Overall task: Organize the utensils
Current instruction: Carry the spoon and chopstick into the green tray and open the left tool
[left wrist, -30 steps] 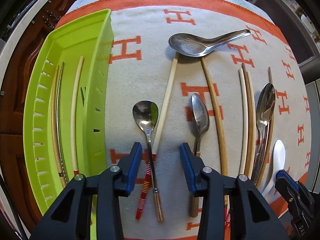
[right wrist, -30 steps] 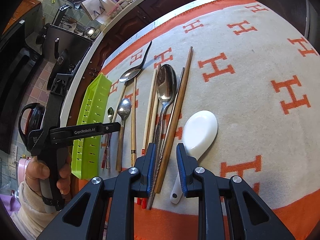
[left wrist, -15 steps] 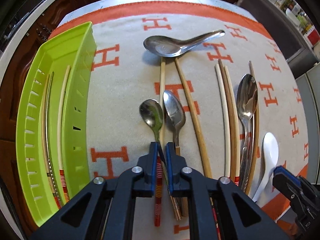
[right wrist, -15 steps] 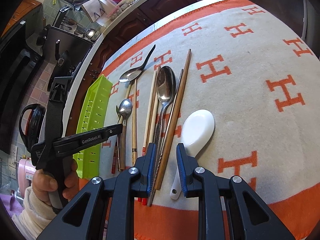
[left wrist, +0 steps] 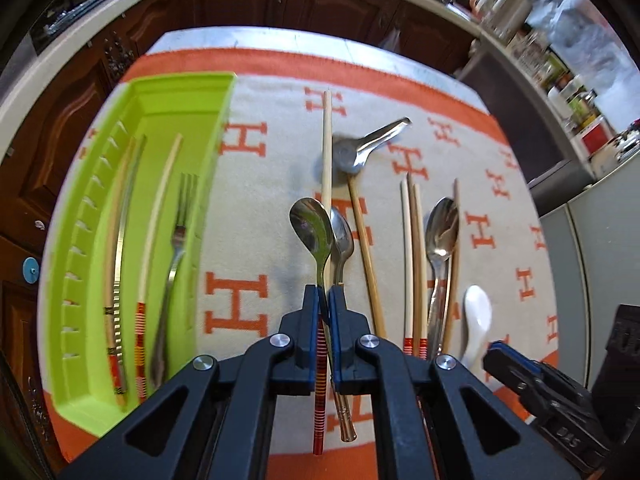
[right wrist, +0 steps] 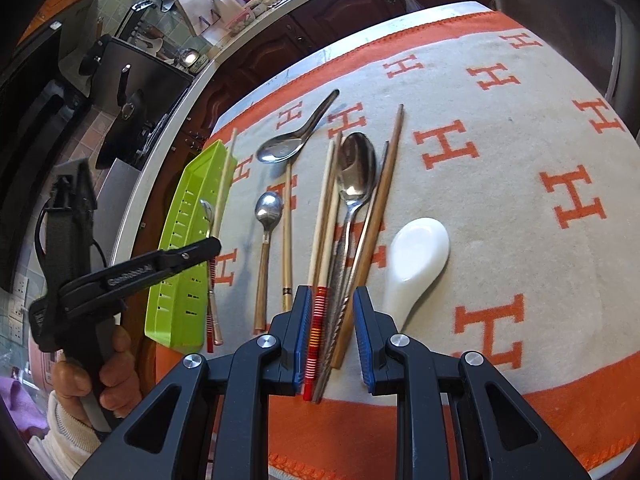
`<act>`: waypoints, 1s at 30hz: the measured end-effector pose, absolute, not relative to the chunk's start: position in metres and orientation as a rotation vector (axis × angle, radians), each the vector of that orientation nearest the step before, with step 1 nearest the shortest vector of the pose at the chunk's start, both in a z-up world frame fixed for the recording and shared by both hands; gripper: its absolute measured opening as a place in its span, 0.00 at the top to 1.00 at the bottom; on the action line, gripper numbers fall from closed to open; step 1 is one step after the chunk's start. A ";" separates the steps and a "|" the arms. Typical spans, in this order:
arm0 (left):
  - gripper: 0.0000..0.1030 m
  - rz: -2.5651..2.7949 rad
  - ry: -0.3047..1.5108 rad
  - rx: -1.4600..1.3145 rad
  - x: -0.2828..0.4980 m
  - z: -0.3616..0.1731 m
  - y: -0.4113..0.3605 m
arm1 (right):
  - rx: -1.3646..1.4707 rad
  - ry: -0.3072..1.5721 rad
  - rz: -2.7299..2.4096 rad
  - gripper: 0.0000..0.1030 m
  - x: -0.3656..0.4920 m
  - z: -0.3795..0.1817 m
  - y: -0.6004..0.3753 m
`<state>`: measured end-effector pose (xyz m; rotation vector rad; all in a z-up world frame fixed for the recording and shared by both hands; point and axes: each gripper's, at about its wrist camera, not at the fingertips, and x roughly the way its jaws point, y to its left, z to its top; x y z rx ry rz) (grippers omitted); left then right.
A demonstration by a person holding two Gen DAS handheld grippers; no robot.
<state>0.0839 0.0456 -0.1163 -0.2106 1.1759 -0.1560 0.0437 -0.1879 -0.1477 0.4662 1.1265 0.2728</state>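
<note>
My left gripper [left wrist: 323,304] is shut on a red-striped chopstick [left wrist: 327,152] and a small steel spoon [left wrist: 311,224], both lifted off the cloth; they also show in the right wrist view [right wrist: 211,236]. A green tray [left wrist: 180,92] at the left holds chopsticks and a fork [left wrist: 176,236]. My right gripper [right wrist: 329,312] is open over chopsticks and a large spoon [right wrist: 354,168]. A wooden-handled spoon [right wrist: 267,210], a steel soup spoon [right wrist: 280,148] and a white ceramic spoon [right wrist: 416,248] lie on the cloth.
An orange-bordered cloth with H marks [right wrist: 500,160] covers the table. The green tray [right wrist: 180,248] lies along its left edge. Dark cabinets [left wrist: 280,0] stand beyond the far edge. A cooker and pans [right wrist: 132,92] are at the far left.
My left gripper shut on the striped chopstick and the small spoon, then lifted them and drew back. The right gripper has barely moved.
</note>
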 end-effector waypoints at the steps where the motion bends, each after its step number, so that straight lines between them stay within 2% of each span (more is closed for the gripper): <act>1: 0.97 -0.151 1.167 -0.216 0.082 -0.110 0.049 | 0.456 1.126 0.276 0.79 0.043 -0.146 -0.184; 12: 0.97 -0.005 1.105 -0.187 0.066 -0.068 0.142 | 0.351 1.139 0.297 0.80 0.042 -0.130 -0.143; 23: 0.97 0.049 1.149 -0.106 0.085 -0.112 0.171 | 0.260 1.181 0.304 0.80 0.069 -0.132 -0.095; 24: 0.94 0.051 1.150 -0.093 0.086 -0.115 0.171 | 0.252 1.187 0.300 0.80 0.072 -0.133 -0.091; 26: 0.82 0.050 1.146 -0.069 0.087 -0.119 0.167 | 0.239 1.195 0.296 0.80 0.078 -0.135 -0.086; 28: 0.56 0.051 1.130 -0.055 0.087 -0.120 0.165 | 0.225 1.200 0.293 0.80 0.084 -0.136 -0.079; 30: 0.39 0.060 1.101 -0.037 0.085 -0.117 0.163 | 0.216 1.205 0.291 0.79 0.089 -0.138 -0.074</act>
